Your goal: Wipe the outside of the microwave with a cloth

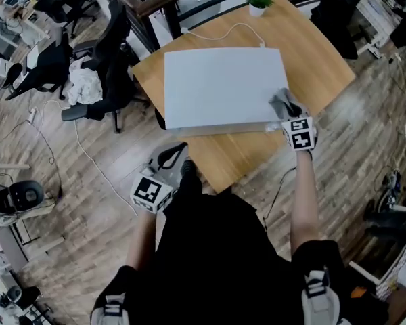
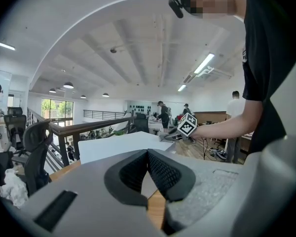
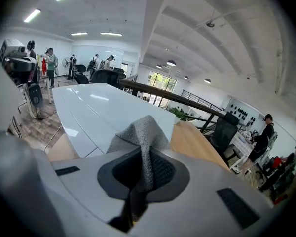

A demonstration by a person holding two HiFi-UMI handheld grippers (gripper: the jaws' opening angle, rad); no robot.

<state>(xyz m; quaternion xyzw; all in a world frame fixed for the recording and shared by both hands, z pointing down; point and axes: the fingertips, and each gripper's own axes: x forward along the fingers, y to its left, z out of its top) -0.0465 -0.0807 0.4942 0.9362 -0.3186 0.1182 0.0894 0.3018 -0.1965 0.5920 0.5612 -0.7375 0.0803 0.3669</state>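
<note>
microwave (image 1: pixel 220 87): white box mid-counter (image 1: pixel 325 59), its flat top facing our head cam; a white cable (image 1: pixel 223 31) leaves its far side and runs across the wood.
cloth (image 1: pixel 284 102): grey, bunched on the microwave's top at the near-right corner, pinched by the R gripper (image 1: pixel 287 111).
R gripper, jaws: closed on the cloth. In its own view we see a fold of cloth (image 3: pixel 140 132) running down between the pads and sticking up past the tips, w/ the white top (image 3: pixel 103 107) just beyond (wood of the counter (image 3: pixel 192 142) shows to the right of it).
L gripper (image 1: pixel 178 149): we hold it low, close to our body, by the counter's near edge and well apart from the microwave.
L gripper, jaws: tips together, nothing between them. In its own view the pads (image 2: pixel 163 169) meet at the front, and past them we see the microwave (image 2: pixel 118 144) w/ the R gripper at its far corner.
plant (image 1: pixel 259 2): small, green, in a white pot at the counter's far edge.
chairs (image 1: pixel 108 66): black office chairs on the wood floor (image 1: pixel 74 181), left of the counter.
</note>
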